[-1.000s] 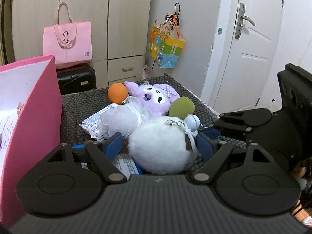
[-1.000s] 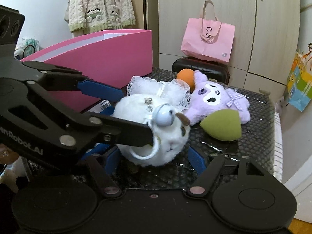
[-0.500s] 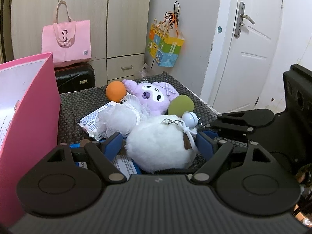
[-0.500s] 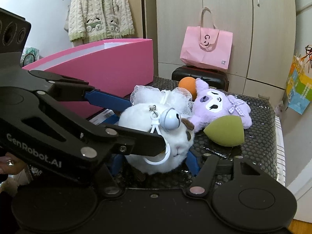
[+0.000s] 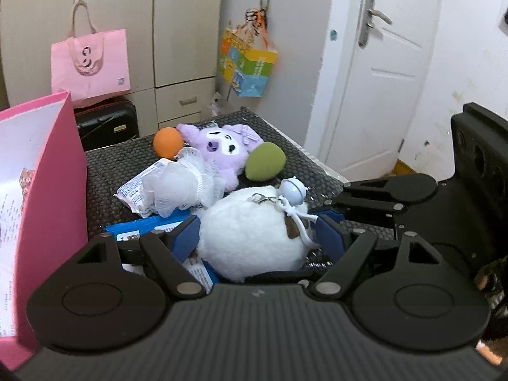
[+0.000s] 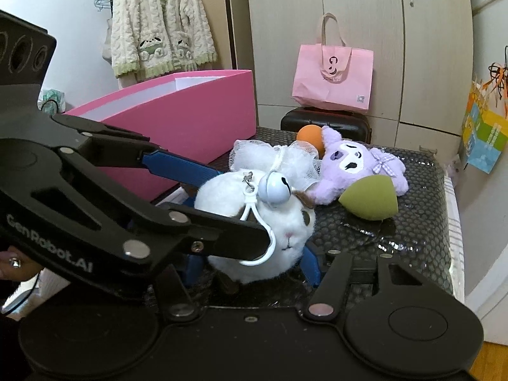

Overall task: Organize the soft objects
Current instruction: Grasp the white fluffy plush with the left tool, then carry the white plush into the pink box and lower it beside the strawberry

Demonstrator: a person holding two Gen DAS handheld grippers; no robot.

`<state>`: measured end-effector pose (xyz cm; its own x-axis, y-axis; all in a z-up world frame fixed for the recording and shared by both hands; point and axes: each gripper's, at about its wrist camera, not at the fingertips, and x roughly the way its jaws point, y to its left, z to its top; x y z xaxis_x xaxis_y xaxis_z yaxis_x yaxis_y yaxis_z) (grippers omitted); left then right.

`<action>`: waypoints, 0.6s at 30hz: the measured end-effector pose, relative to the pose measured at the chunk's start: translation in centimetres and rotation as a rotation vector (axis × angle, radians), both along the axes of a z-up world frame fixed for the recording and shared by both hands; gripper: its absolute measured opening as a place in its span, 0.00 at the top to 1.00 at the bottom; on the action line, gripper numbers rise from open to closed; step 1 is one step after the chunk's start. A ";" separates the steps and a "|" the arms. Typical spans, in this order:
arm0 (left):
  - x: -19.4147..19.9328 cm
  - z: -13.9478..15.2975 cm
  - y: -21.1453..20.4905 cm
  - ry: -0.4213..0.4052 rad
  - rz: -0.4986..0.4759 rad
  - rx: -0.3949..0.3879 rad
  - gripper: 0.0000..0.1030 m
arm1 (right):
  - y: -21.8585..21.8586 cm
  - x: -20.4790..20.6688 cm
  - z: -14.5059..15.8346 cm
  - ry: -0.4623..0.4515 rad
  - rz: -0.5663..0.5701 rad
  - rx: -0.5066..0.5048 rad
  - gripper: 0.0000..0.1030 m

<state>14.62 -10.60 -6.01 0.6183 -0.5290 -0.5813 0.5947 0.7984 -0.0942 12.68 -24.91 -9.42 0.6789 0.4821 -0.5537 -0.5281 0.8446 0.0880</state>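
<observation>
We have both tools on the white plush rabbit, which sits at the near edge of the table. Our left tool points forward and downward, its blue pads standing at 9 and 3 o'clock of the rabbit's body and pressed into the fur; its jaws have just been closing on it. Our right tool comes in from the 3 o'clock side of the left view, also tilted downward, and its blue pads bracket the rabbit's face low down; these jaws too have just been closing, and they hold the plush at a middling width. In the right view the left tool crosses from 9 o'clock, one finger over the rabbit's back, the other across its front.

A pale blue bell on a white loop rests on top of the rabbit. Beyond it, toward 12 o'clock, lie a white mesh pouf, a purple plush, an orange ball and a green sponge, all crowded together. Flat packets lie under the pouf.

The open pink box stands at 10 o'clock in the right view, just beside the rabbit. The table's right edge runs close past the sponge; bare table shows at 2 o'clock.
</observation>
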 end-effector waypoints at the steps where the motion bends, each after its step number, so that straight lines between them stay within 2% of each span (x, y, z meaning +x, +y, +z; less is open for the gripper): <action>1: -0.1 0.2 0.0 0.002 -0.011 0.009 0.24 | 0.0 -0.3 0.1 -0.001 -0.001 0.001 0.36; 18: -3.7 3.3 2.2 0.004 -0.108 0.064 0.28 | 0.9 -4.0 2.5 -0.010 0.017 0.015 0.37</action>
